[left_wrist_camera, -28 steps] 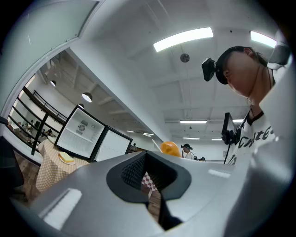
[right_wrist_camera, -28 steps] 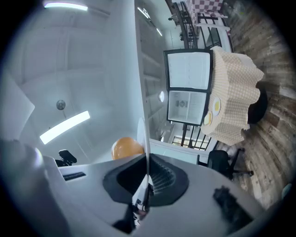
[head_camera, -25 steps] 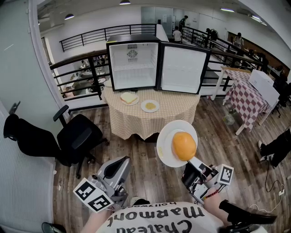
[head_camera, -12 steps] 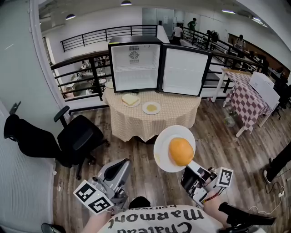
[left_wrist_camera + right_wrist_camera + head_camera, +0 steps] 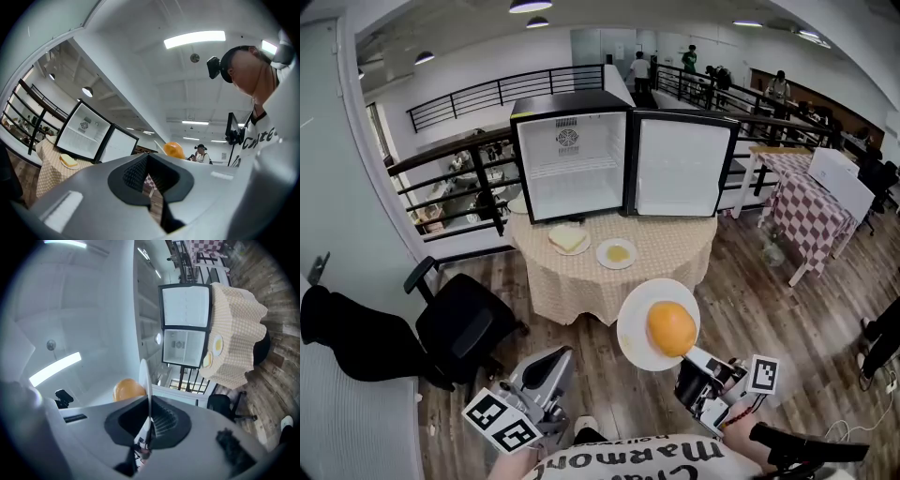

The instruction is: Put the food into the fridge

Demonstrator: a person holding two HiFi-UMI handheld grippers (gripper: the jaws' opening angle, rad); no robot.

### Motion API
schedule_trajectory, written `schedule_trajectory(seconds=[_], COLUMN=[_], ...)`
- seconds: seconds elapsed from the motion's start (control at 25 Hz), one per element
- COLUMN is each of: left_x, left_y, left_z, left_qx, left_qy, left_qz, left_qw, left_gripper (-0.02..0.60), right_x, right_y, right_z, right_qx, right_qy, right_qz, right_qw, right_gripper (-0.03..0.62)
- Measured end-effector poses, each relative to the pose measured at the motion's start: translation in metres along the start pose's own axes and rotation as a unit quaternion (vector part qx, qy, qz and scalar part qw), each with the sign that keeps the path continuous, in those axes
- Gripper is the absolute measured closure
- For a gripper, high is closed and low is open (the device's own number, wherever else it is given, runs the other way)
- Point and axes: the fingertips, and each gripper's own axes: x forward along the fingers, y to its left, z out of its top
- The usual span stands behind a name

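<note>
My right gripper (image 5: 701,373) is shut on the rim of a white plate (image 5: 636,336) that carries an orange round bun (image 5: 671,328), held above the wooden floor. In the right gripper view the plate (image 5: 145,380) stands edge-on between the jaws of that gripper (image 5: 149,420), the bun (image 5: 127,389) to its left. The small fridge (image 5: 572,155) stands open on the checked round table (image 5: 666,246), its door (image 5: 675,164) swung right. A plate of bread (image 5: 569,241) and a plate with a yellow food (image 5: 617,253) lie before it. My left gripper (image 5: 546,370) is shut and holds nothing.
A black office chair (image 5: 464,319) stands left of the table, with a black coat (image 5: 347,337) further left. A metal railing (image 5: 450,173) runs behind the table. A red-checked table (image 5: 811,202) is at the right. People stand far back.
The plate with the bun has drifted a little left in my right gripper's hold. The table and fridge sit lower and nearer in the head view. The left gripper has barely moved.
</note>
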Motion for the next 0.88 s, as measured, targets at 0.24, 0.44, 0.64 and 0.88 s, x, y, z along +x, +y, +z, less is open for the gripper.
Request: schedule_trajectory(seconds=[0.24, 0.44, 0.64, 0.88], left_x=[0.025, 0.034, 0.038, 0.042], left_y=[0.080, 0.131, 0.167, 0.203], left_z=[0.034, 0.068, 0.091, 0.098], left_qx=[0.031, 0.014, 0.019, 0.020], left_qy=[0.005, -0.005, -0.007, -0.013], left_qz=[-0.029, -0.062, -0.074, -0.060], left_qw=[0.9991, 0.9980, 0.9971, 0.9979], left_gripper=[0.575, 0.575, 0.575, 0.575], right_x=[0.087, 0.141, 0.186, 0.210], right_y=[-0.020, -0.040, -0.059, -0.084], right_z=[0.022, 0.033, 0.035, 0.046], right_qx=[-0.031, -0.027, -0.017, -0.014], right_qy=[-0.016, -0.041, -0.049, -0.050], right_qz=[0.012, 0.009, -0.008, -0.038], right_qw=[0.999, 0.999, 0.999, 0.998], right_gripper=[0.571, 0.571, 0.571, 0.571])
